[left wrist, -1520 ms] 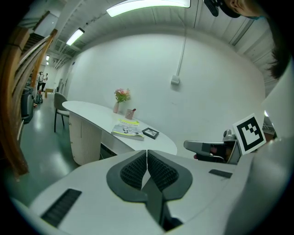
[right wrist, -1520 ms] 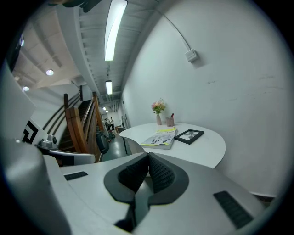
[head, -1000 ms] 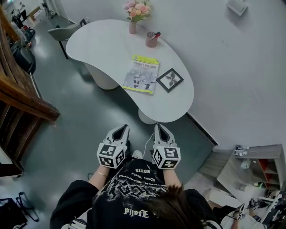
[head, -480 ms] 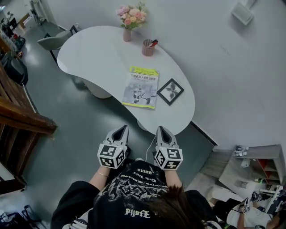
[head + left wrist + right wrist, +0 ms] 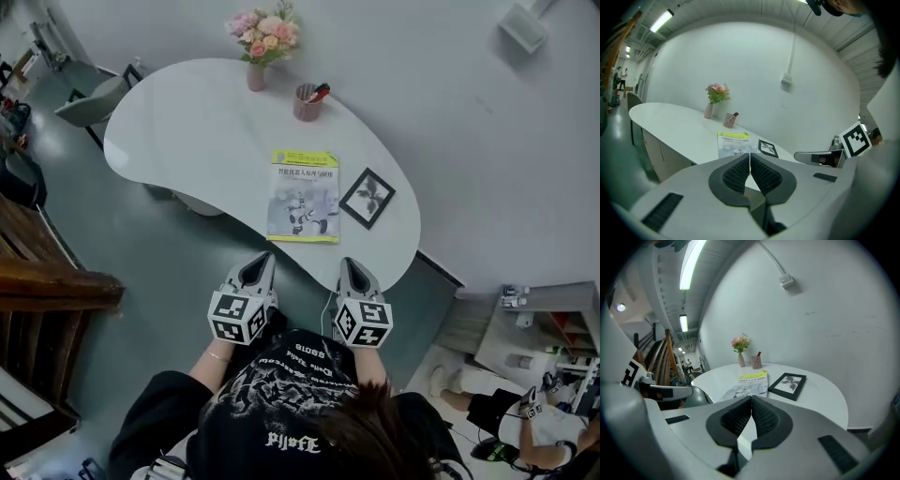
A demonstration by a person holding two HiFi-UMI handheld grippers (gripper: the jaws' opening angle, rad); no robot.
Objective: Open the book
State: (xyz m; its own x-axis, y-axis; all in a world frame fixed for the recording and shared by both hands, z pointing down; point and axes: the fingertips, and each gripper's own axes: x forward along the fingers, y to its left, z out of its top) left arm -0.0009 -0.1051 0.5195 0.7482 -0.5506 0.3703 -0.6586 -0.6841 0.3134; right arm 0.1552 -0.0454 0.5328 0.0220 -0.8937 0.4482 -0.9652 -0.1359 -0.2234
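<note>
White table carries the closed book cover-up near its front edge, beside a picture frame, for easy reach. Left claw and right claw, both closed and empty, sit short of the table; the spine is probably at left.

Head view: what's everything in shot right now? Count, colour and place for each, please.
table: one, white, curved, ahead of the person
book: one, closed, yellow band over a grey-white cover, near edge of the table
picture frame: one, black, flat on the table beside the book's right edge
pen cup: one, pinkish, beyond the book
vase: one, pink, holding pink flowers, far edge, left of the pen cup
chair: one, grey, at the table's far left end
second person: one, lower right corner
left gripper: one, grey, jaws shut, empty, short of the table
right gripper: one, grey, jaws shut, empty, short of the table
</note>
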